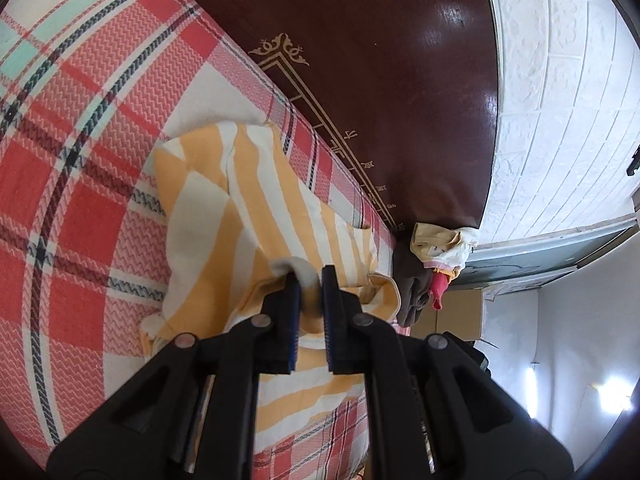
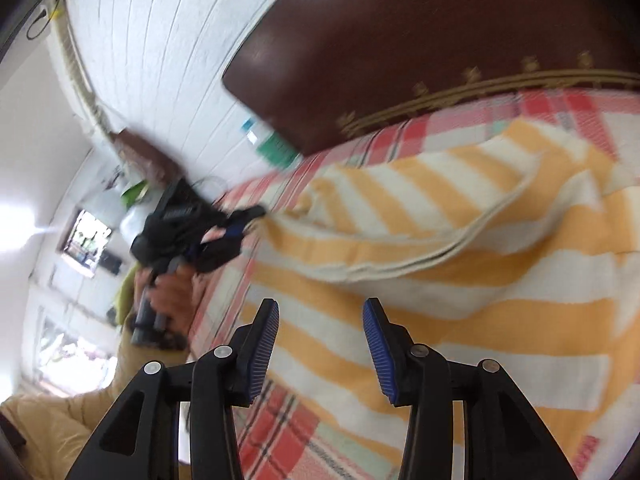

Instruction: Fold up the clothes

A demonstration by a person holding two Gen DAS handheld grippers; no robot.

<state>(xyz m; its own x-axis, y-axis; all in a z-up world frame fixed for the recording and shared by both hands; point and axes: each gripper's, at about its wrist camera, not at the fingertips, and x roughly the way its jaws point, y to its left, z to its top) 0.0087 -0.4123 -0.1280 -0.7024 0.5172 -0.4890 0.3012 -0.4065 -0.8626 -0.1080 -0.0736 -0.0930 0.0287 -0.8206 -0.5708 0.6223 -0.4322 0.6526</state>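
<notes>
Over the plaid bed cover (image 1: 72, 208), left gripper (image 1: 311, 280) with fingers (image 1: 292, 304) pinching a pale fold of the orange-and-white striped garment (image 1: 240, 200), bunched on the bed near the dark headboard (image 1: 380, 60). Right gripper (image 2: 320, 312) above the same garment, fingers (image 2: 264, 344) spread, gripping nothing. Beyond, heaped clothes (image 1: 432, 264) against the headboard's end; white brick-pattern wall (image 1: 560, 100) behind.
</notes>
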